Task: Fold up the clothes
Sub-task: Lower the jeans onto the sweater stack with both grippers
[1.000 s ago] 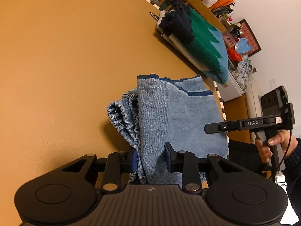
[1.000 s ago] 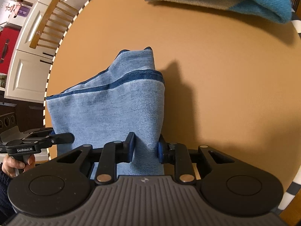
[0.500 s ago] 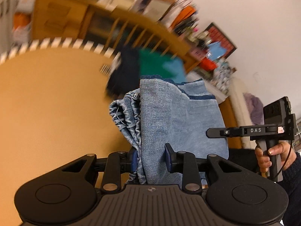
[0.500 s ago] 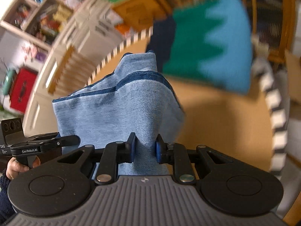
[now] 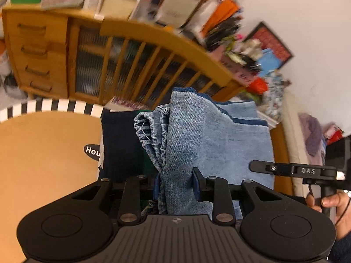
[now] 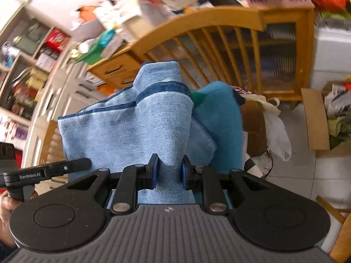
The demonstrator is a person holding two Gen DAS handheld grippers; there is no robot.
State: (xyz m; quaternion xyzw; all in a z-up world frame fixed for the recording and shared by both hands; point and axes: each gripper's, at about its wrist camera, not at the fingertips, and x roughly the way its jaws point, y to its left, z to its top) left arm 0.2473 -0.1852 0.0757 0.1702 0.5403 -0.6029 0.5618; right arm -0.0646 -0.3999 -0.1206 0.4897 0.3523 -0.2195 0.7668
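Observation:
A folded light blue denim garment (image 5: 210,140) with dark blue hems is held up in the air between both grippers. My left gripper (image 5: 175,185) is shut on its gathered waistband side. My right gripper (image 6: 167,173) is shut on the other side of the same denim garment (image 6: 131,131). A folded navy, green and turquoise sweater (image 6: 219,120) lies right behind and below the denim; its navy part shows in the left wrist view (image 5: 122,149). The right gripper's body shows at the right of the left wrist view (image 5: 291,171).
The tan round table (image 5: 43,153) with a black-and-white striped edge lies below left. A wooden chair back (image 5: 153,50) and a wooden cabinet (image 6: 283,50) with clutter on top stand behind. A cardboard box (image 6: 316,120) and bags sit on the floor at right.
Both grippers lifted the folded denim off the table and carried it forward toward the sweater pile. Both views tilted up from the tabletop to the chair and cabinet.

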